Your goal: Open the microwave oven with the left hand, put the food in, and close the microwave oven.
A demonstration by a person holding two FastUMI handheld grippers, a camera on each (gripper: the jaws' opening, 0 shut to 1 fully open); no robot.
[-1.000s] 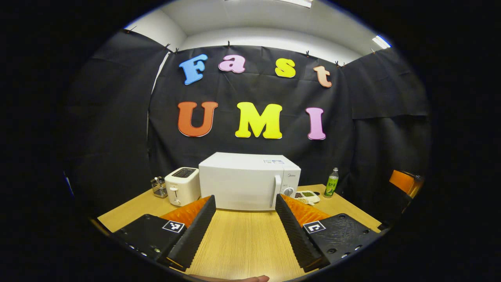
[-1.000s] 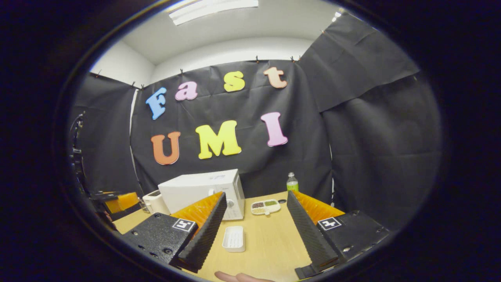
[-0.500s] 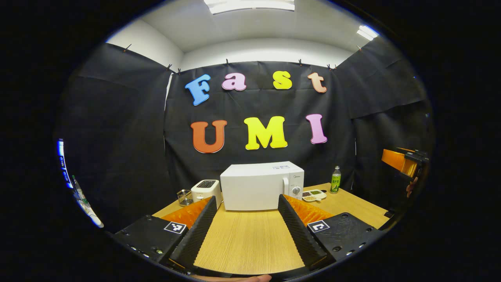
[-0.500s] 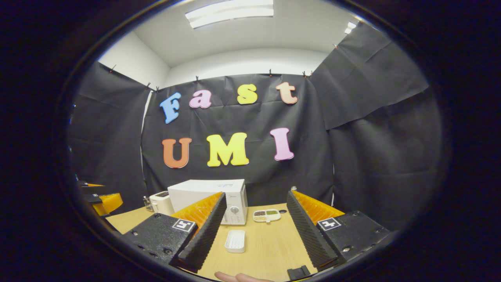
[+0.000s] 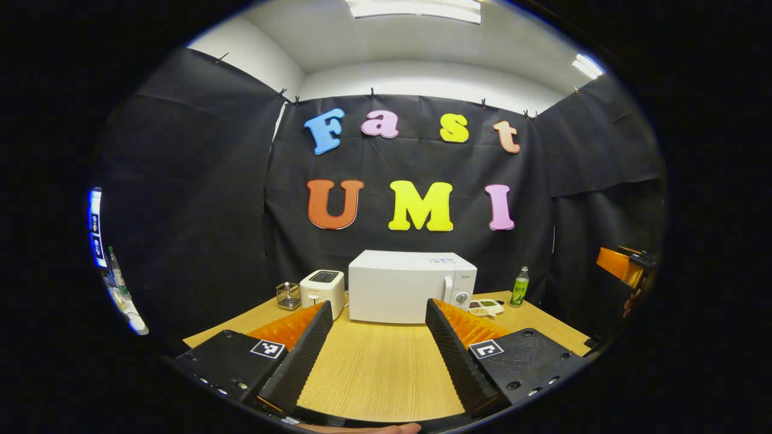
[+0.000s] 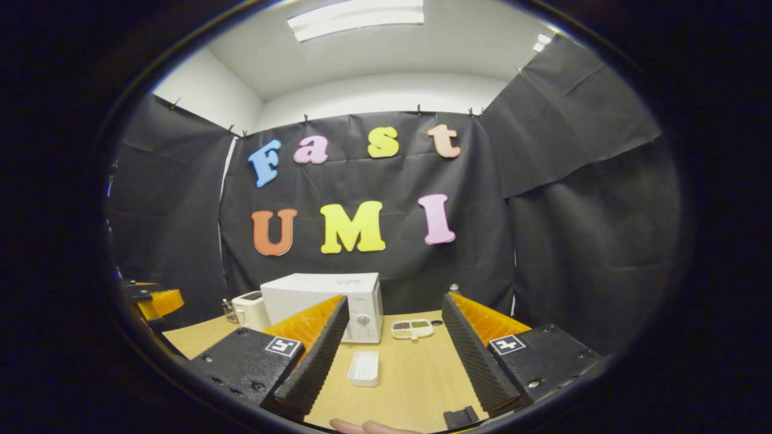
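Your left gripper (image 5: 379, 314) hangs above the near part of the wooden table (image 5: 377, 367), its fingers spread wide with nothing between them. Straight ahead of it, well apart, the white microwave oven (image 5: 412, 286) stands at the back of the table with its door closed and its handle (image 5: 447, 289) toward the right side of the front. To the left of the oven sits a white toaster (image 5: 322, 289), and beyond that a small wire basket (image 5: 288, 295). To the right of the oven lies the divided food tray (image 5: 485, 307), with a green bottle (image 5: 520, 287) just past it.

Your right gripper (image 6: 395, 312) is also wide open and holds nothing. Between its fingers, on the table nearer to you, lies a white ribbed dish (image 6: 364, 368); the food tray (image 6: 412, 328) lies farther back, beside the oven (image 6: 329, 303).
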